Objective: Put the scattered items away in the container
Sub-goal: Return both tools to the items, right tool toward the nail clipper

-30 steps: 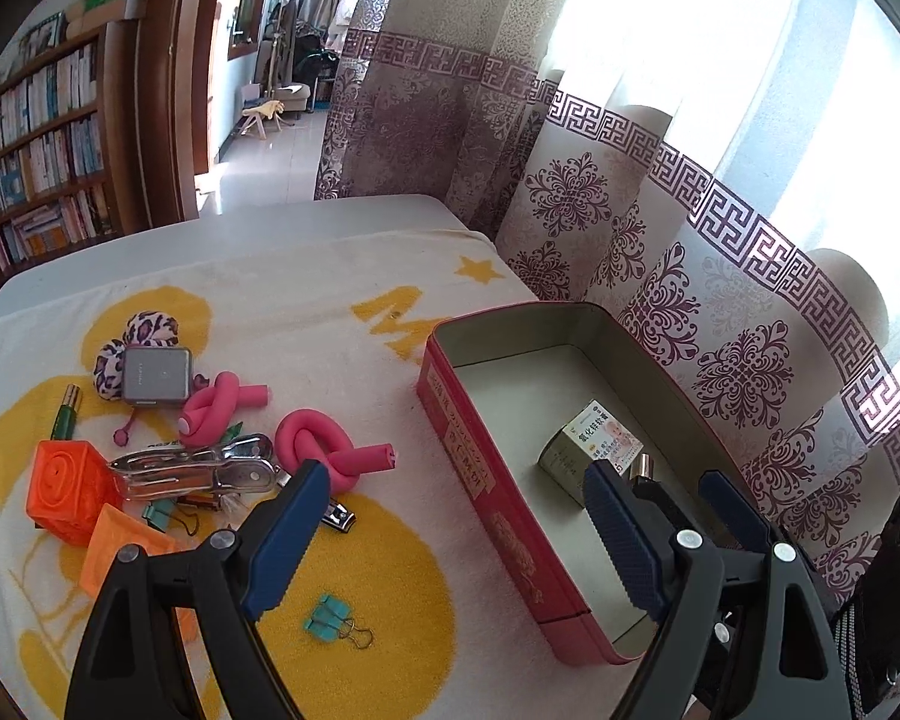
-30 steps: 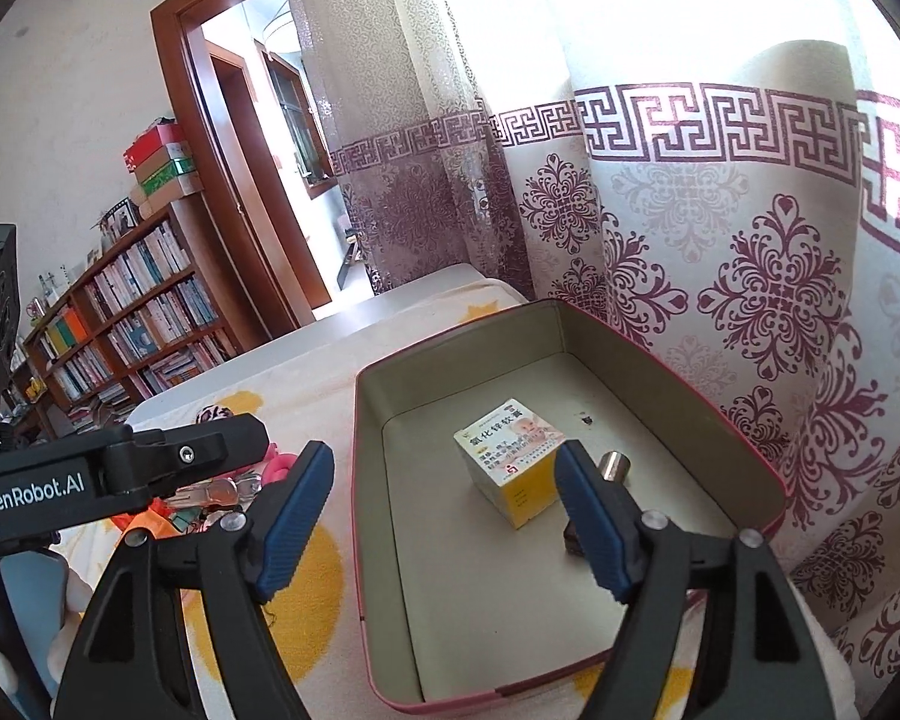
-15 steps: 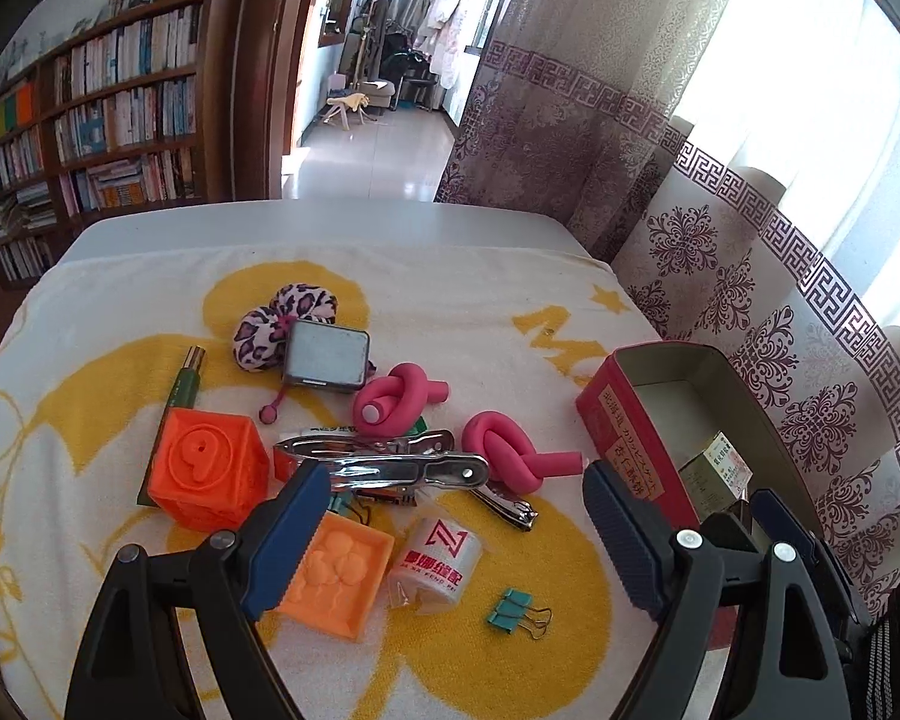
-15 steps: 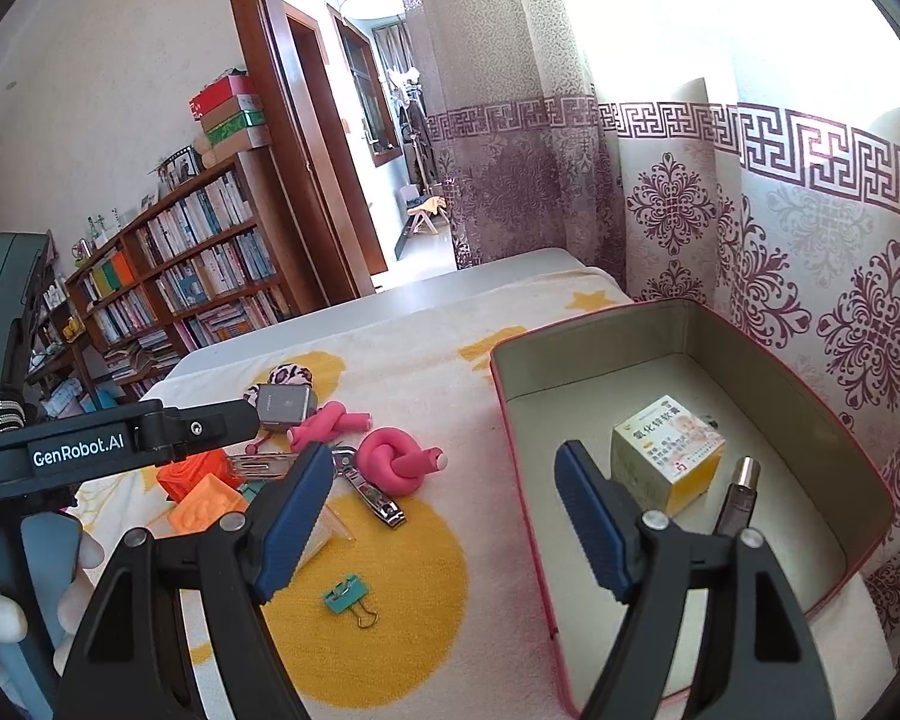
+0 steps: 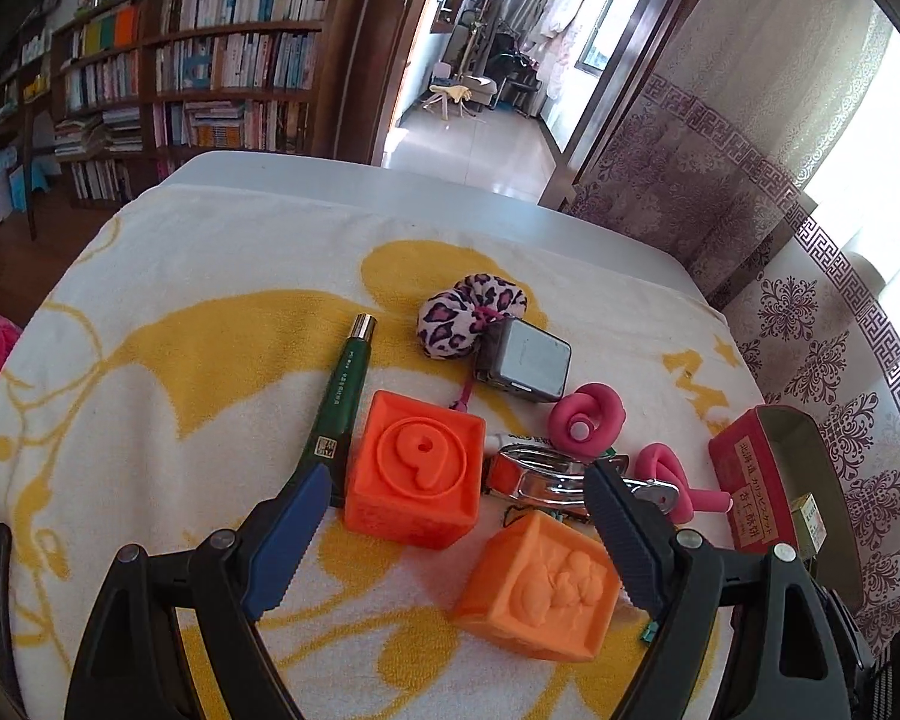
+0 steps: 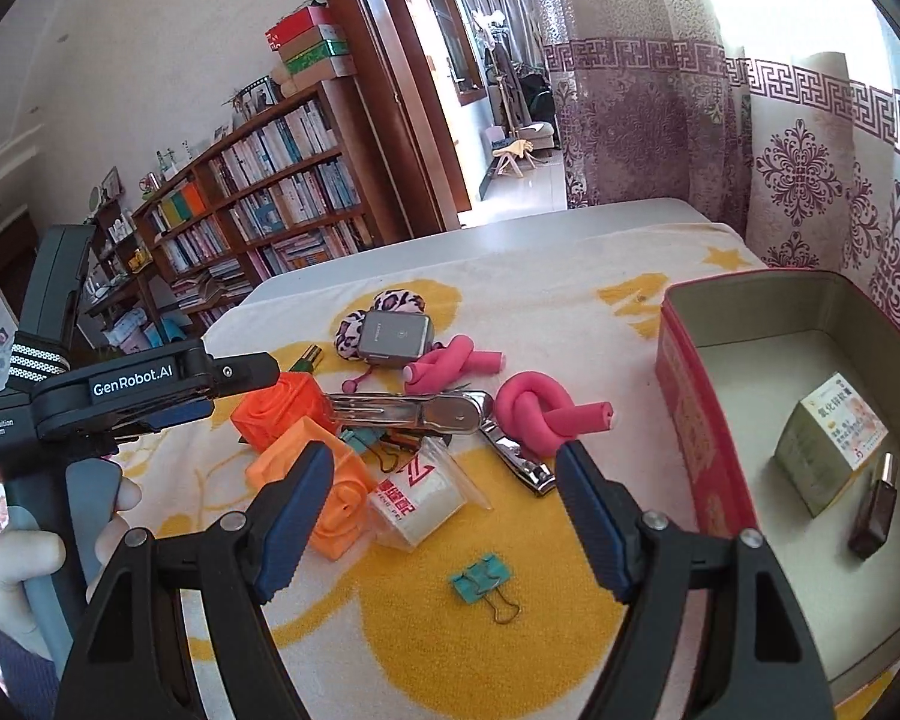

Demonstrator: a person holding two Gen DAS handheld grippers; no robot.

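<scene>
My left gripper is open and hangs just over an orange cube marked 9, which shows between its blue pads untouched. A paler orange cube lies nearer, a green pen to the left. My right gripper is open above a clear plastic packet, with a teal binder clip below it and a nail clipper to the right. The red tin stands at the right, holding a medicine box and a small dark bottle.
Two knotted pink foam curlers, a chrome clip, a grey case and a leopard scrunchie crowd the yellow-patterned towel. A hand holds the left gripper's black body. Curtains hang behind the tin.
Both grippers have swung left, away from the tin and over the pile of loose items. The left one has come close above the orange cubes. Both stayed open.
</scene>
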